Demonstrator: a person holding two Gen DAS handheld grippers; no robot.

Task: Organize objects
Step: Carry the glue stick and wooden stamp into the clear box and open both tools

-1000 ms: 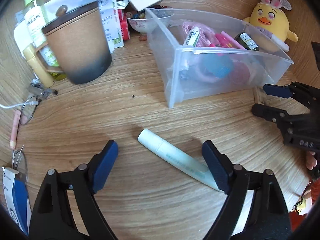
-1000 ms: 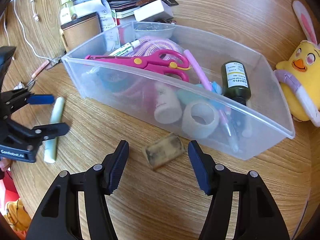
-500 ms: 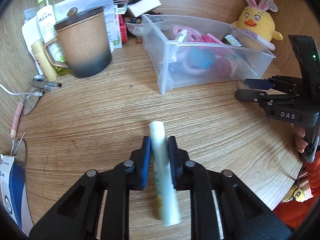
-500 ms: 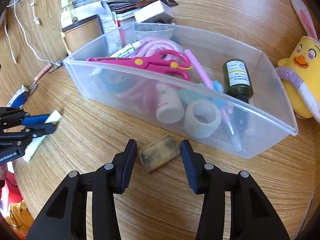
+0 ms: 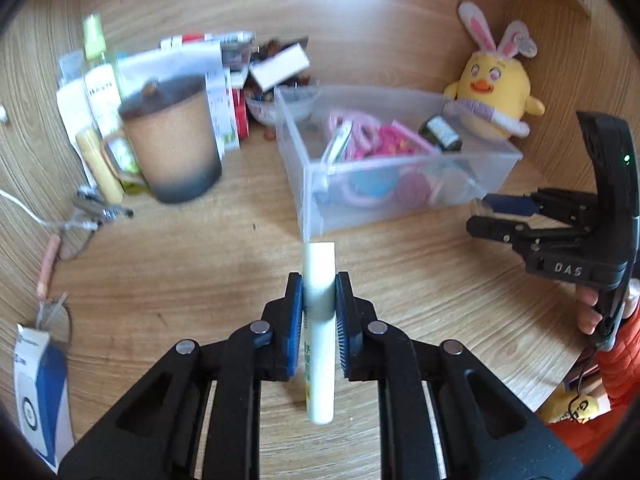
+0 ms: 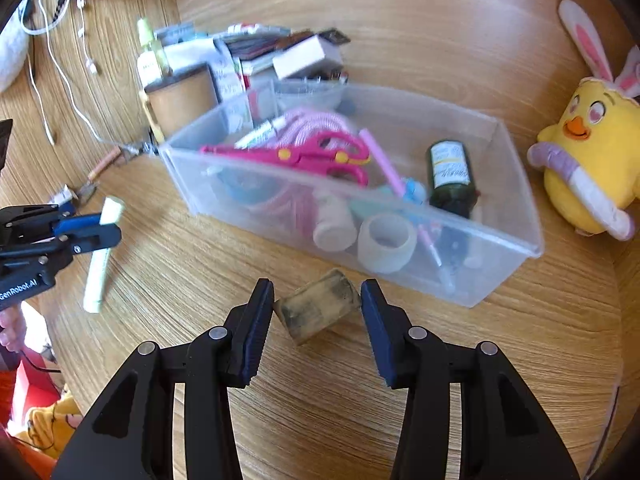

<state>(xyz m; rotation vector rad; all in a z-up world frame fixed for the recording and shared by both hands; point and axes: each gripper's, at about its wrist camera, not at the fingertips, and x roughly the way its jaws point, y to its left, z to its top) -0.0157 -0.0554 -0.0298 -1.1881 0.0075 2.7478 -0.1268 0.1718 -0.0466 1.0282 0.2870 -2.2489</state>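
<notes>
My left gripper (image 5: 318,280) is shut on a pale green-white tube (image 5: 319,264) and holds it clear of the wooden desk, cap end pointing away from me. The right wrist view shows that tube (image 6: 98,276) hanging in the left gripper (image 6: 94,228) at the left. My right gripper (image 6: 318,292) is shut on a dirty tan eraser block (image 6: 318,310), both pads touching its ends, just in front of the clear plastic bin (image 6: 500,264). The bin (image 5: 400,204) holds pink scissors (image 6: 304,156), a dark bottle (image 6: 450,176), a tape roll (image 6: 386,242) and other small items.
A brown lidded mug (image 5: 172,144), a spray bottle (image 5: 100,88) and stacked papers and boxes (image 5: 224,68) crowd the back left. A yellow plush chick (image 5: 496,92) sits right of the bin. A blue-white carton (image 5: 40,384), keys and cables lie at the left edge.
The left gripper closed on the tube and lifted it off the desk. The right gripper narrowed onto the eraser block. Both cameras rose, bringing the wall notes into view.
</notes>
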